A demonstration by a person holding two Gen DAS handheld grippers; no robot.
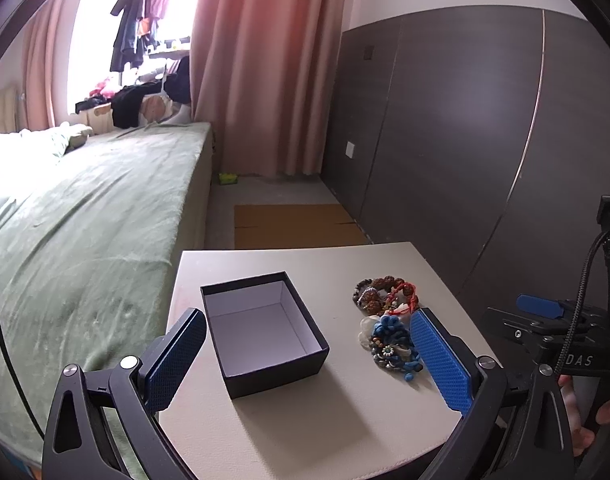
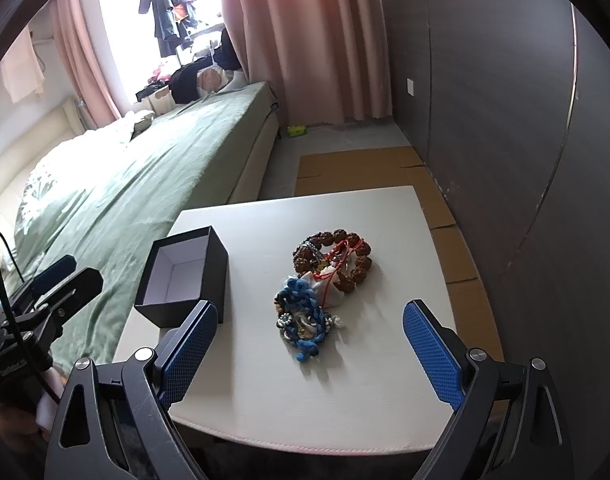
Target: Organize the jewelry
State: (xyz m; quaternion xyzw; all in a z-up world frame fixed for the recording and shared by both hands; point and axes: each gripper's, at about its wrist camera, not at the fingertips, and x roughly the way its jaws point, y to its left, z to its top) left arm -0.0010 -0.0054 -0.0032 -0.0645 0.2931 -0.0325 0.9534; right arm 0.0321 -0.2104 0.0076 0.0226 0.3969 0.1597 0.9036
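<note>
An open dark box (image 1: 265,332) with a white, empty inside stands on the white table (image 1: 297,420); it also shows in the right wrist view (image 2: 185,276). To its right lies a pile of jewelry: a brown bead bracelet with red cord (image 1: 379,294) (image 2: 333,260) and a blue knotted piece with small beads (image 1: 393,342) (image 2: 303,318). My left gripper (image 1: 309,360) is open above the table's near side, the box between its fingers. My right gripper (image 2: 309,352) is open, just short of the jewelry pile.
A bed with a green cover (image 1: 85,220) runs along the table's left side. A dark panelled wall (image 1: 465,140) stands on the right. Flat cardboard (image 1: 297,226) lies on the floor beyond the table. Pink curtains (image 1: 265,60) hang at the back.
</note>
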